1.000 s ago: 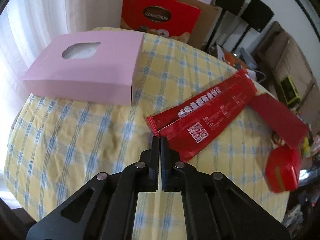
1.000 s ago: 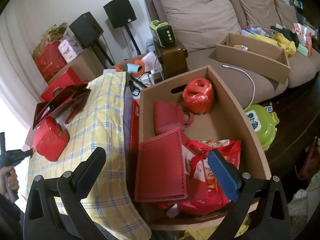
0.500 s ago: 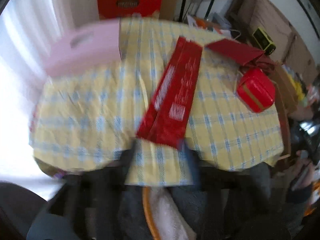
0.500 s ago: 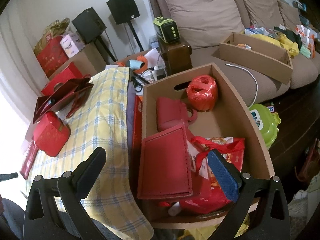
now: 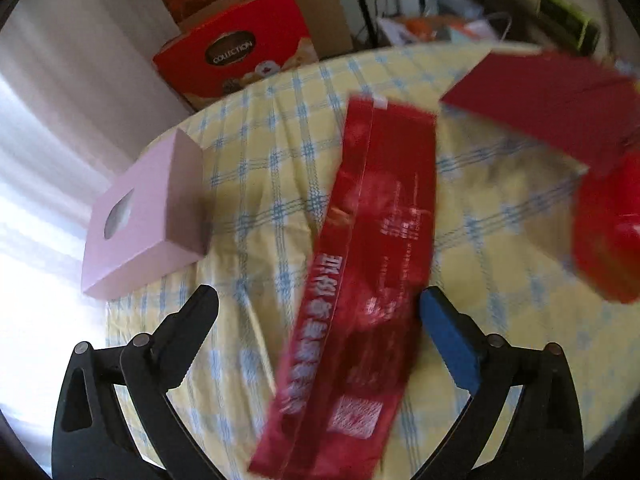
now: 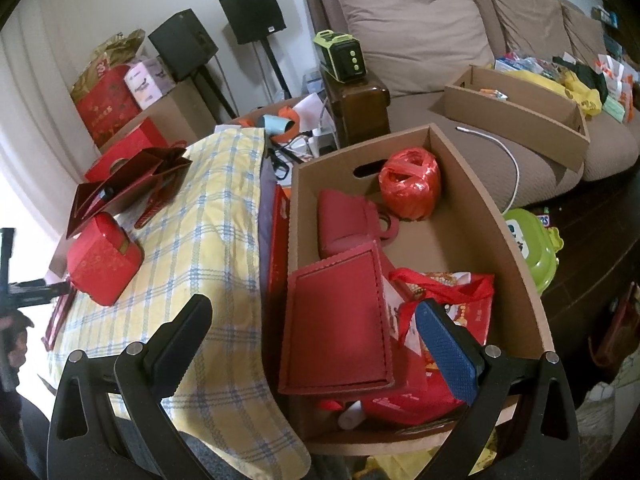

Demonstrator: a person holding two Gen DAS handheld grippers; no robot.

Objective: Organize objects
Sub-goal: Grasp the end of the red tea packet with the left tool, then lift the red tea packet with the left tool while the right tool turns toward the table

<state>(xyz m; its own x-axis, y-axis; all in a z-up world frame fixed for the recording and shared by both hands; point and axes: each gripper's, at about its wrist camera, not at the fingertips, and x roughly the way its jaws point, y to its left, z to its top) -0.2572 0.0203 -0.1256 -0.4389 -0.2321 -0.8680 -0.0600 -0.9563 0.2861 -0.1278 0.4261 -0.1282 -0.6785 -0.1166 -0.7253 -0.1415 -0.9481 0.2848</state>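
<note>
Red and flat, the long foil packet (image 5: 360, 280) lies on the checked desk (image 5: 264, 184), its near end between the spread fingers of the left gripper (image 5: 318, 310), which touch nothing; that straddle looks like a line-up for a grasp; the pink box (image 5: 144, 216) sits to its left, the red tin (image 5: 608, 236) to its right. A second ago these fingers were shut beside the packet's corner; they have just been opening. The right gripper (image 6: 312, 320) hovers wide open and empty over the cardboard box (image 6: 512, 232) of red things, seemingly waiting, unchanged.
</note>
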